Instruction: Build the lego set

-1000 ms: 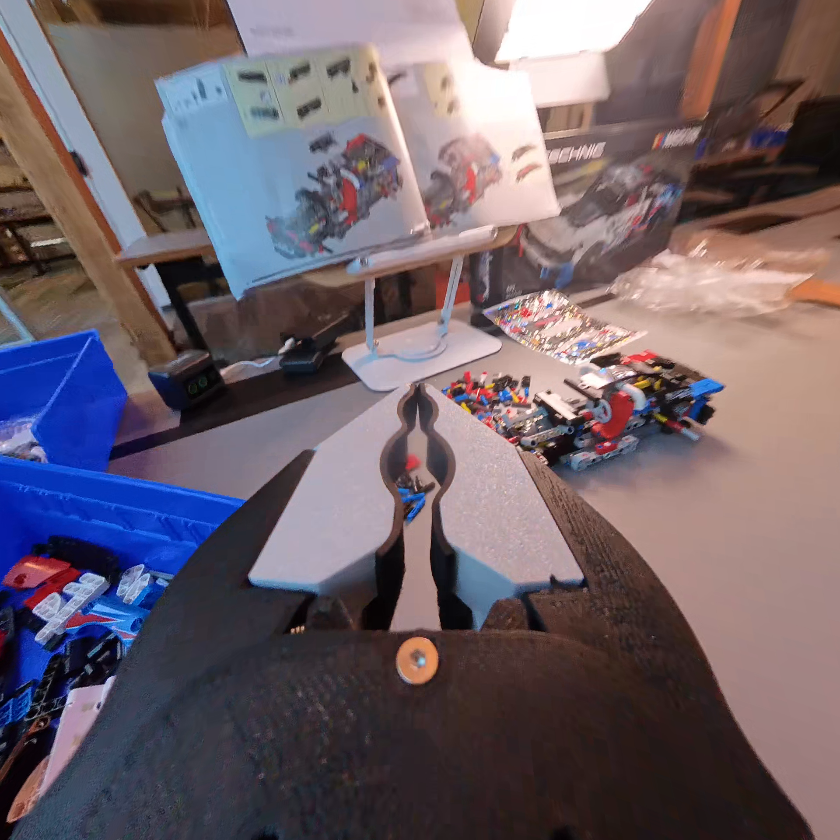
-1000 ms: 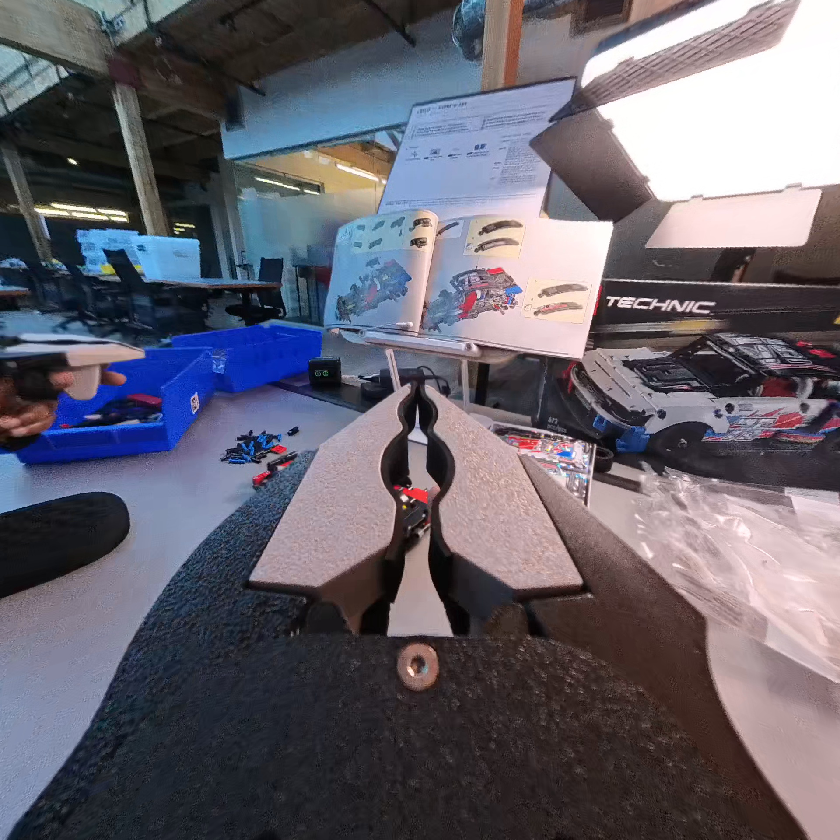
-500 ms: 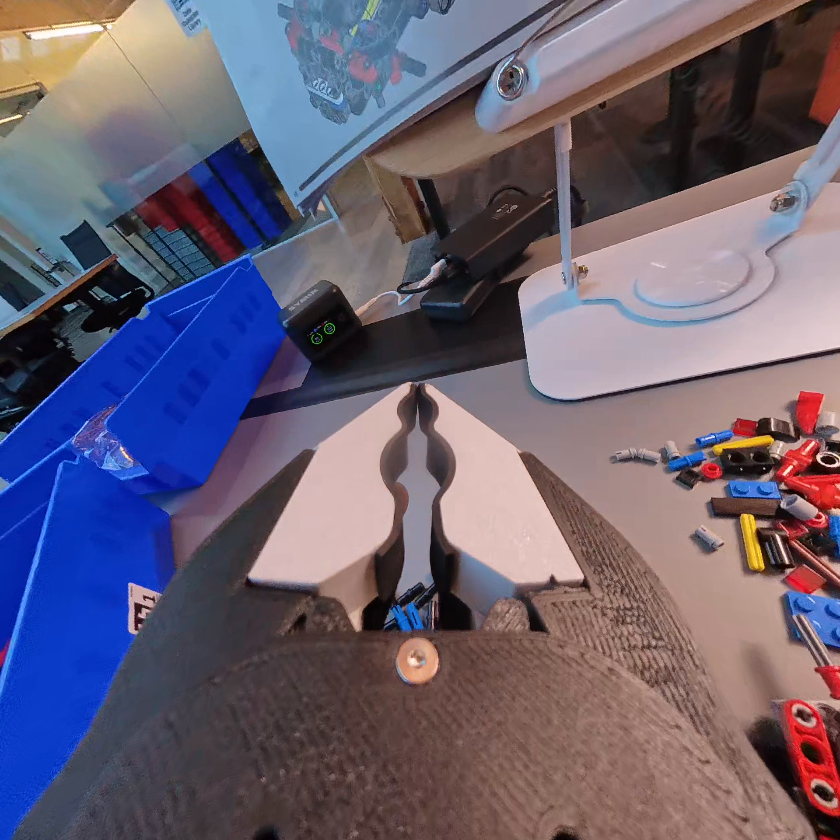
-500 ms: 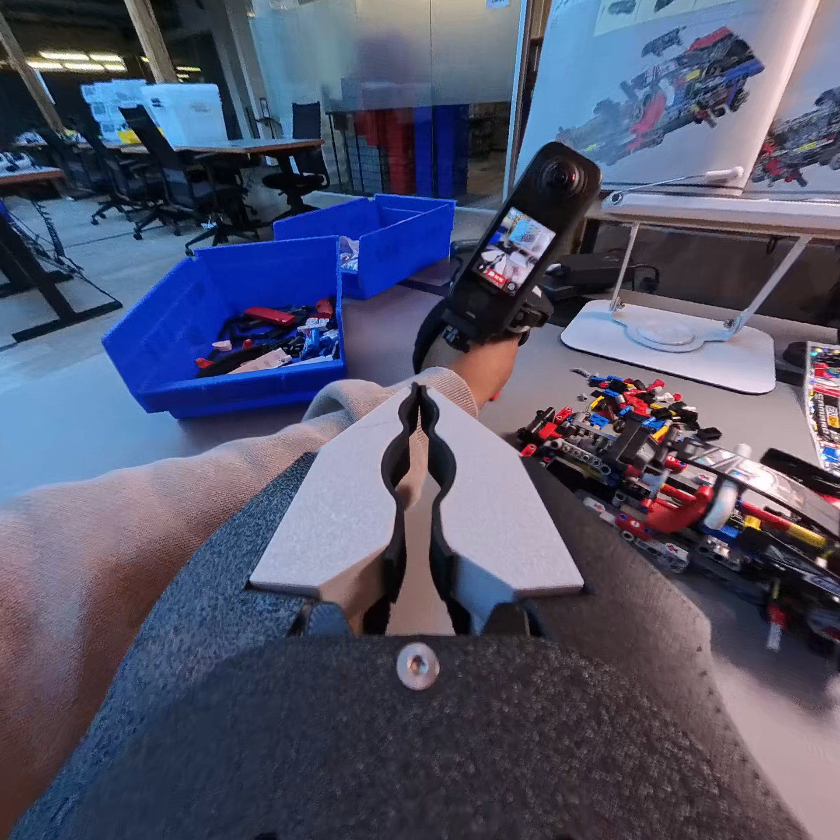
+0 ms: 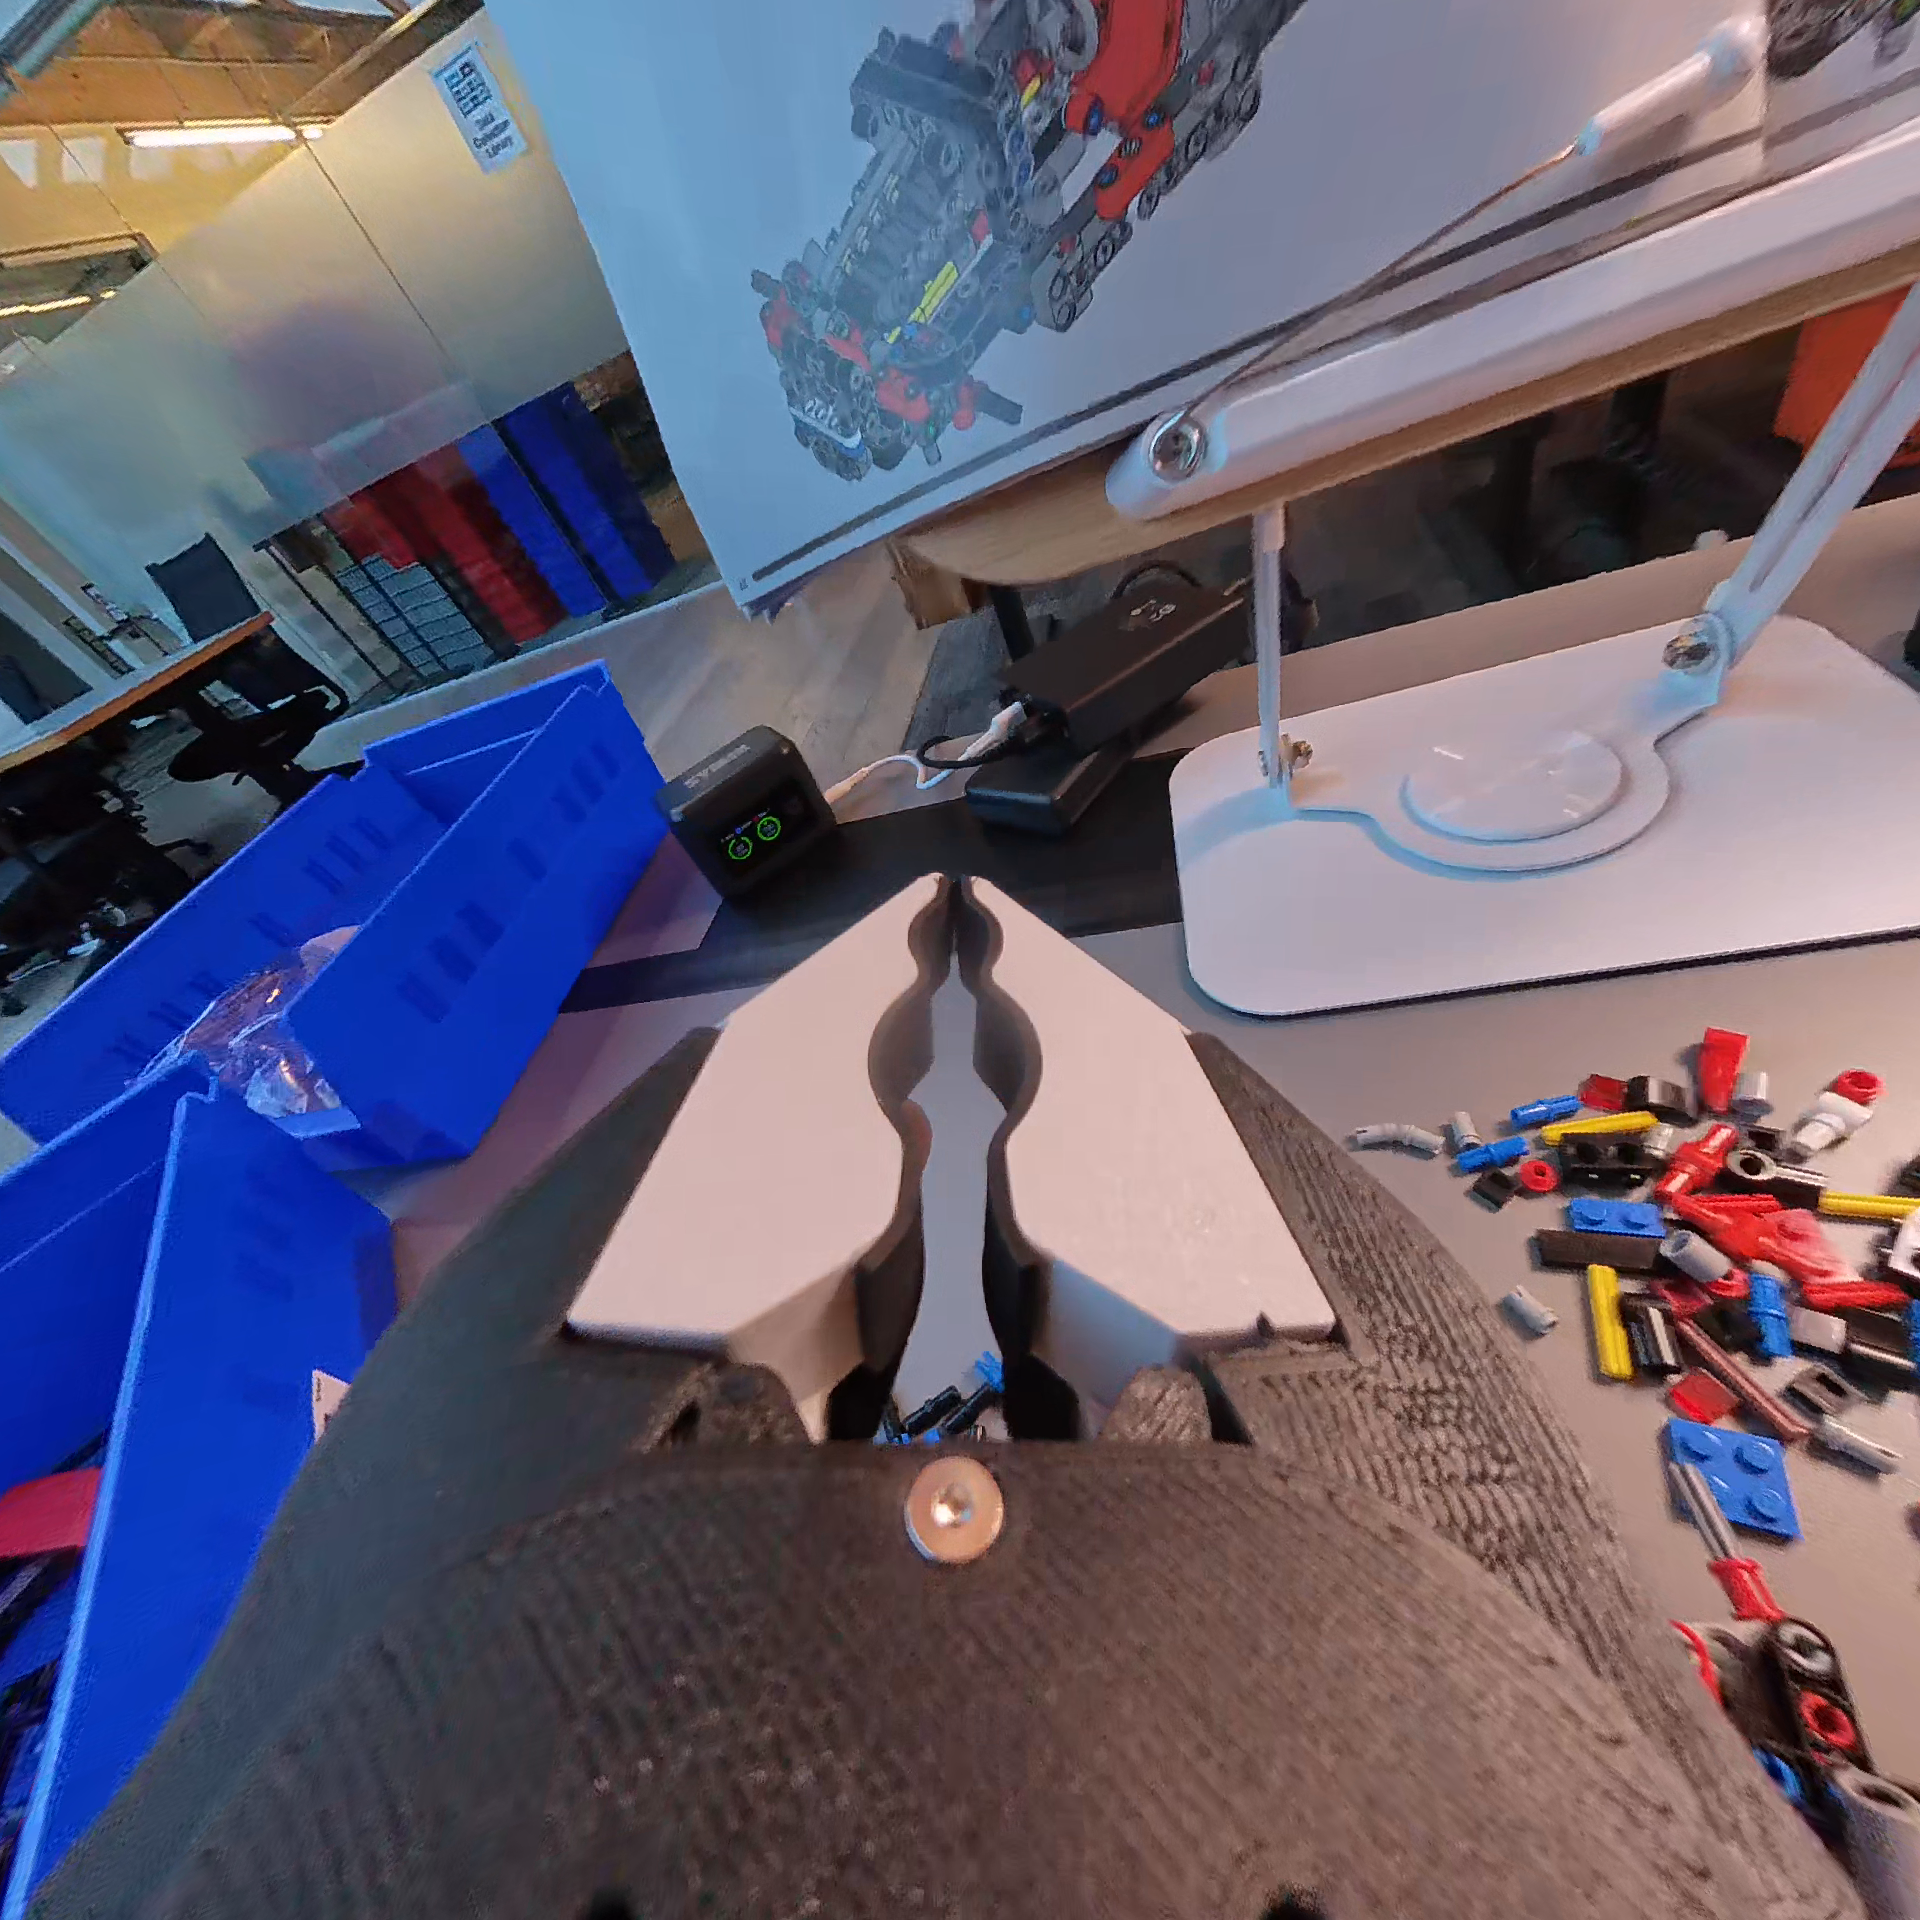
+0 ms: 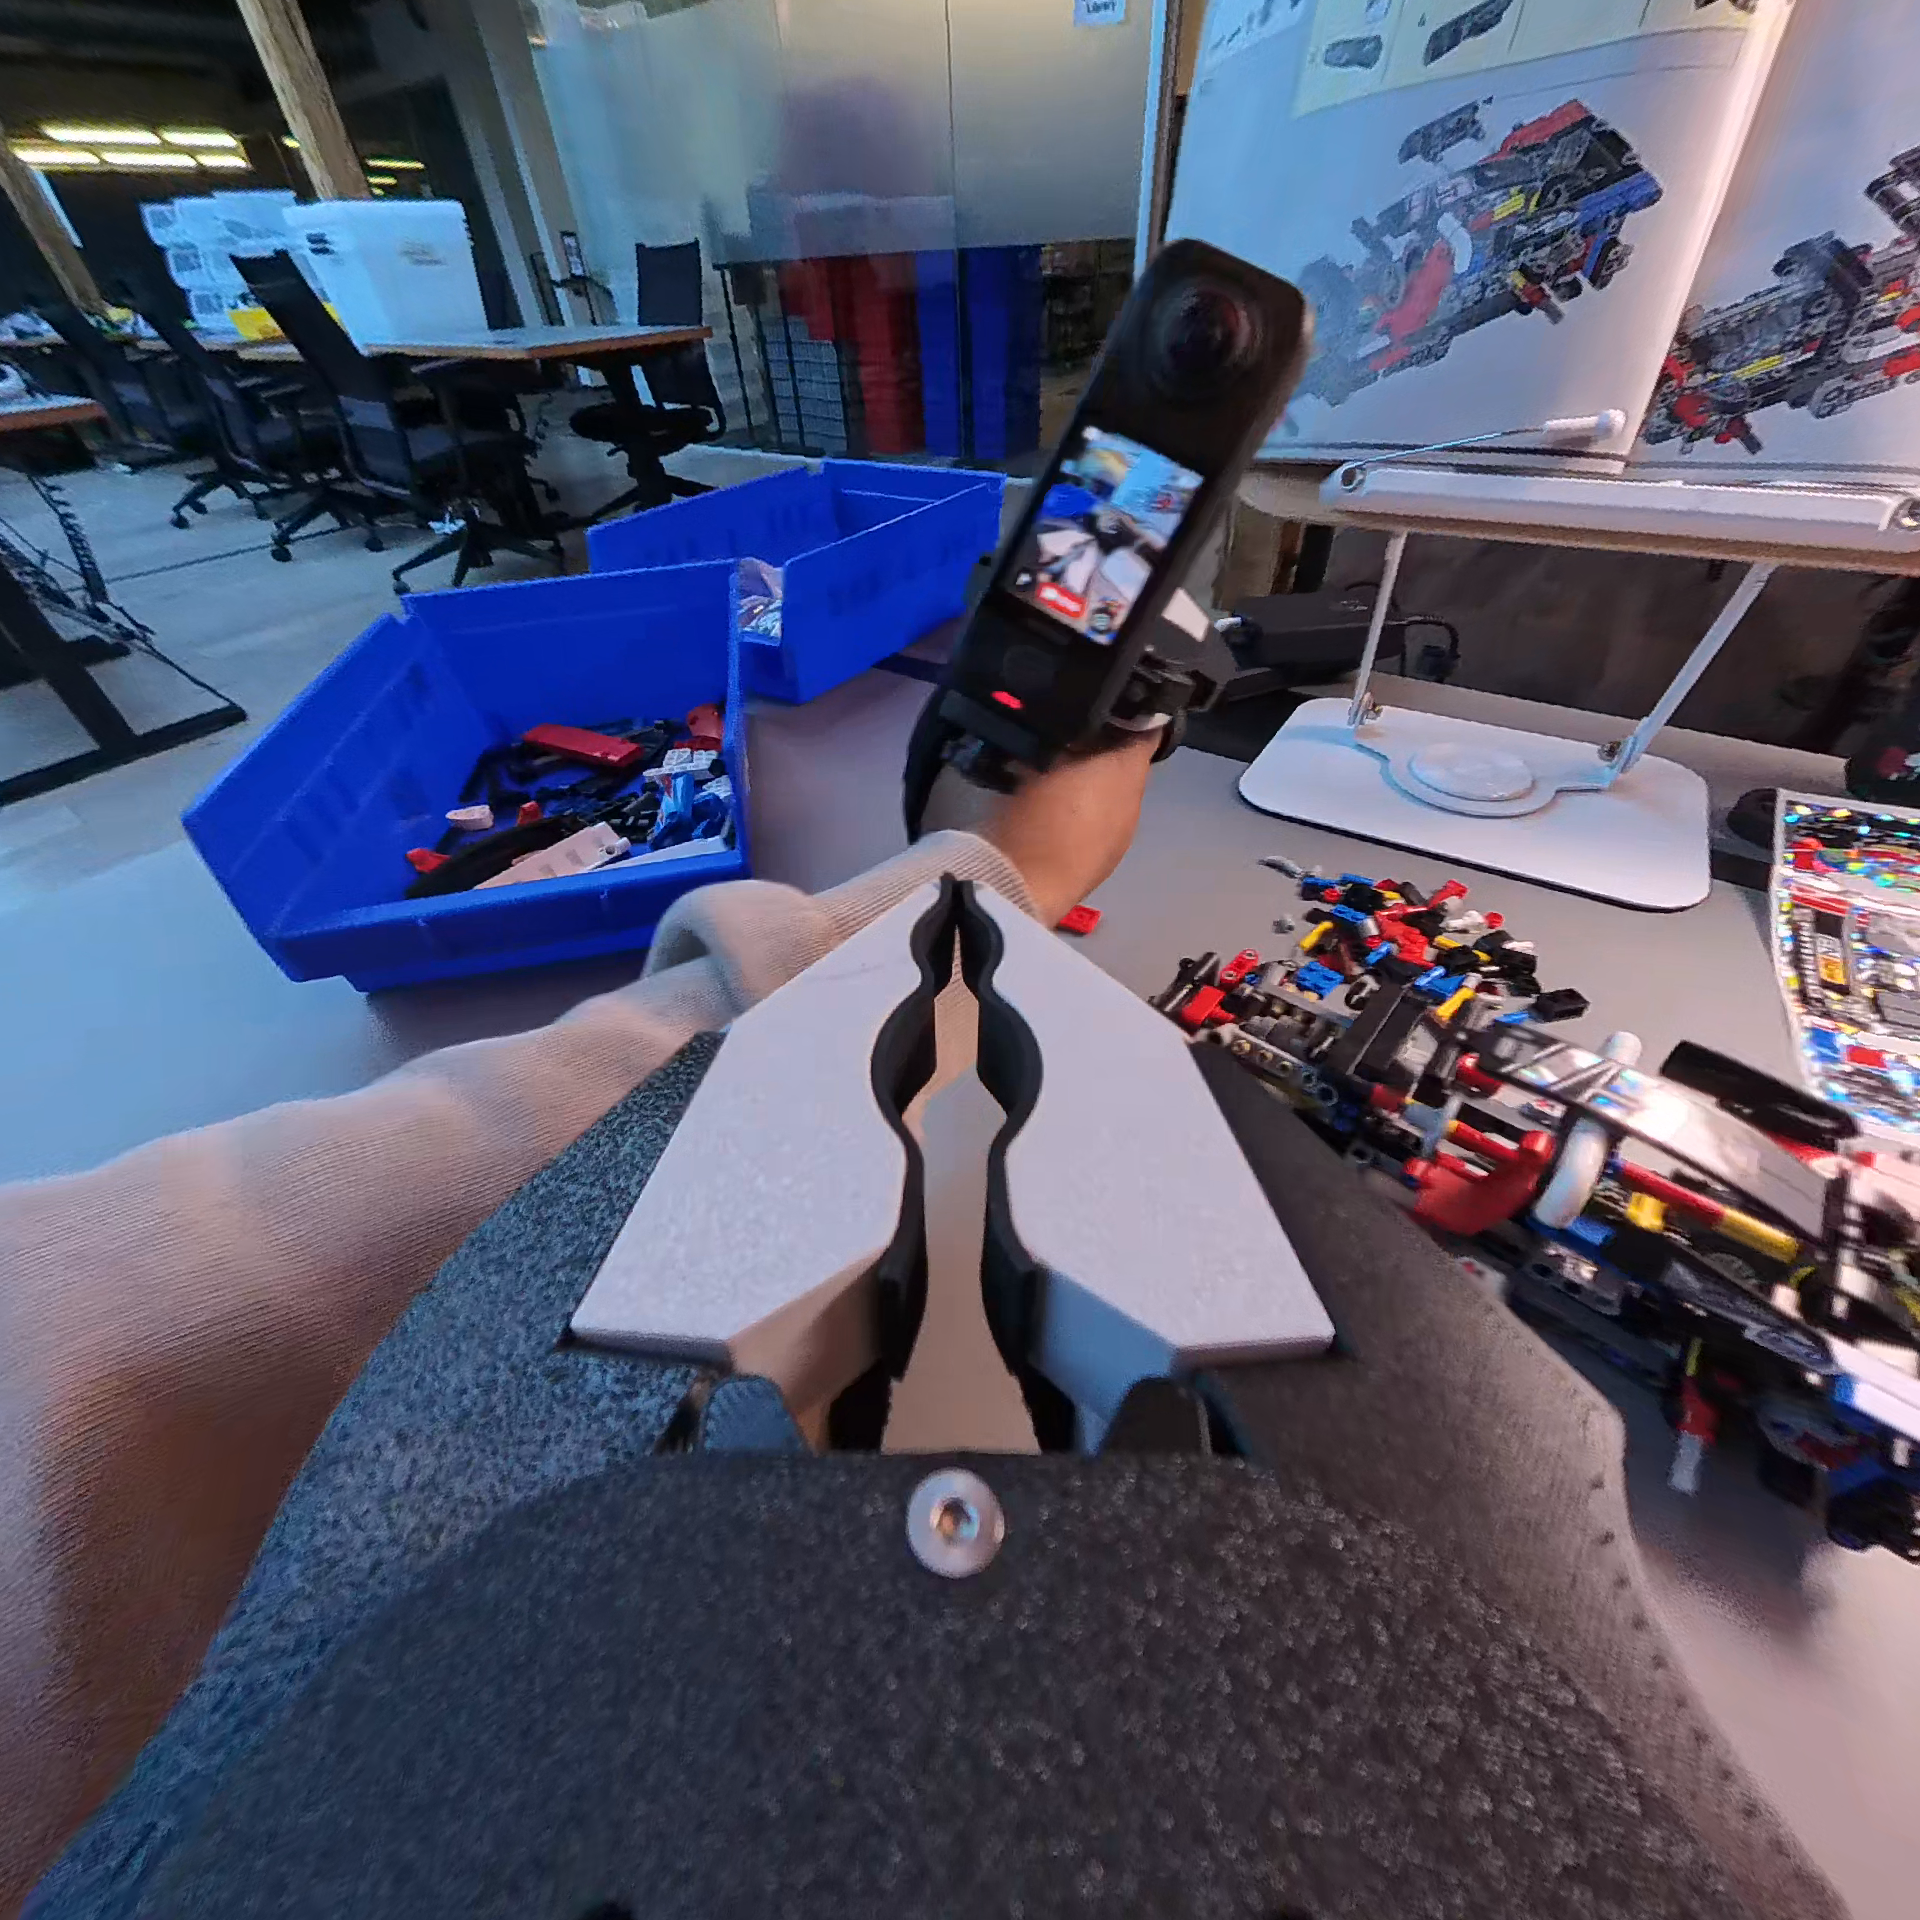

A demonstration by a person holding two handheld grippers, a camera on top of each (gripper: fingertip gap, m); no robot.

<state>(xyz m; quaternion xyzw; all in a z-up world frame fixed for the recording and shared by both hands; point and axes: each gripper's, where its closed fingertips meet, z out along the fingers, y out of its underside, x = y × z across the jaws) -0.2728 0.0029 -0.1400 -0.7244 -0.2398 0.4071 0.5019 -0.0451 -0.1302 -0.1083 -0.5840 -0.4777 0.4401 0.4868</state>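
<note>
My left gripper (image 5: 954, 888) is shut and empty, low over the grey table between the blue bins and a pile of loose Lego pieces (image 5: 1714, 1195) on its right. A few small blue and black pieces (image 5: 951, 1397) show under its jaws. My right gripper (image 6: 954, 894) is shut and empty, behind the person's beige sleeve (image 6: 312, 1195). The left gripper's camera (image 6: 1132, 499) stands up ahead in the right wrist view. The partly built Lego car (image 6: 1558, 1143) lies to the right, with the loose pile (image 6: 1392, 935) behind it.
A blue bin with parts (image 6: 499, 904) and a second blue bin (image 6: 831, 644) stand at the left. The white book stand base (image 5: 1766, 883) holds the open instruction booklet (image 5: 727, 260) at the back. A black charger (image 5: 743, 805) and a sticker sheet (image 6: 1849, 935) lie nearby.
Both grippers dropped from looking at the booklet to the table. The left one moved forward beside the loose pile; the right one swung left, so the left arm now crosses its view.
</note>
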